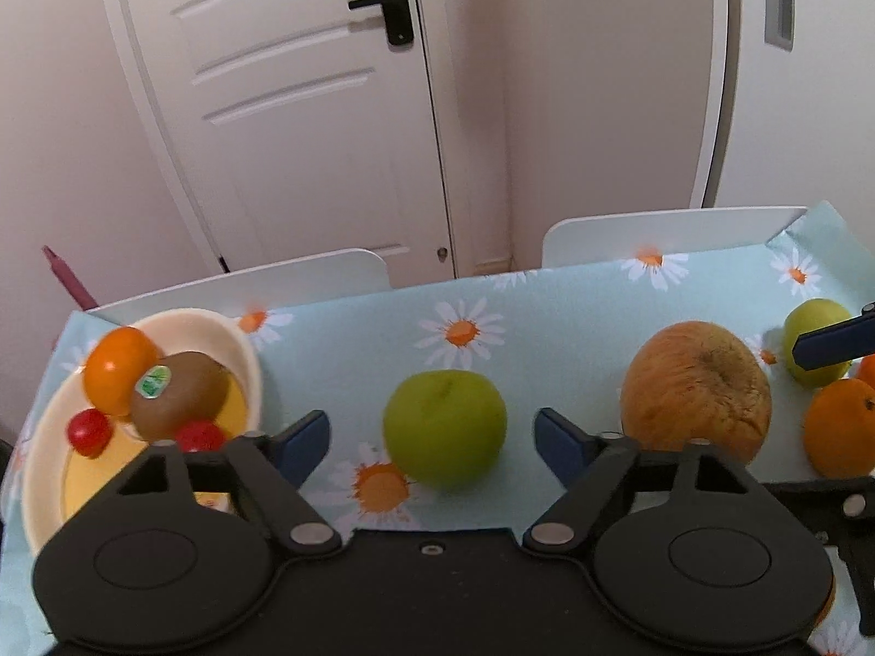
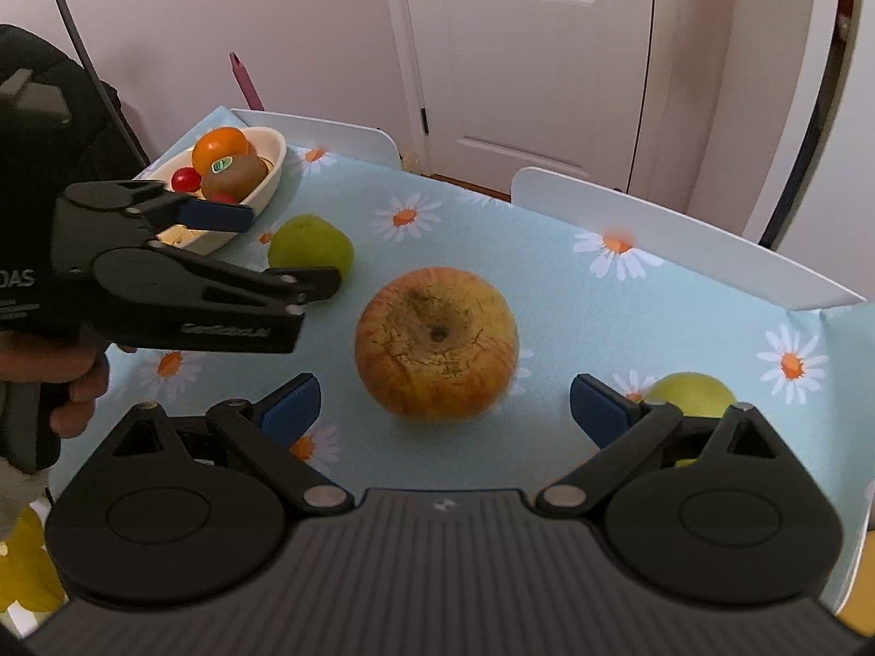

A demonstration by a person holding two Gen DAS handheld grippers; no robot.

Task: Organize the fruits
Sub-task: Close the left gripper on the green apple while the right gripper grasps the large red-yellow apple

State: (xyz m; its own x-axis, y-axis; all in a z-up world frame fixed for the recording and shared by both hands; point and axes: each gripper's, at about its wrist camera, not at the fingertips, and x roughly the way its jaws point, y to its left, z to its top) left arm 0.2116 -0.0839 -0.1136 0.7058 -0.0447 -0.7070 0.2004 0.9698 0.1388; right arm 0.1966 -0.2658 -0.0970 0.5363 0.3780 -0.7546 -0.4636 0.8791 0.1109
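While both grippers point down at the daisy-print tabletop (image 1: 574, 295), the left gripper (image 1: 432, 432) stands open with a green apple (image 1: 444, 426) lying between its blue pads, which do not touch it. The right gripper (image 2: 443, 407) is open wide around a large russet apple (image 2: 436, 343), also untouched. A cream bowl (image 1: 240, 350) at the left end holds an orange (image 1: 117, 369), a kiwi (image 1: 183, 402) and two cherry tomatoes (image 1: 87, 431). Another green apple (image 2: 694, 393) sits just behind the right gripper's right finger, near a second orange (image 1: 839, 426).
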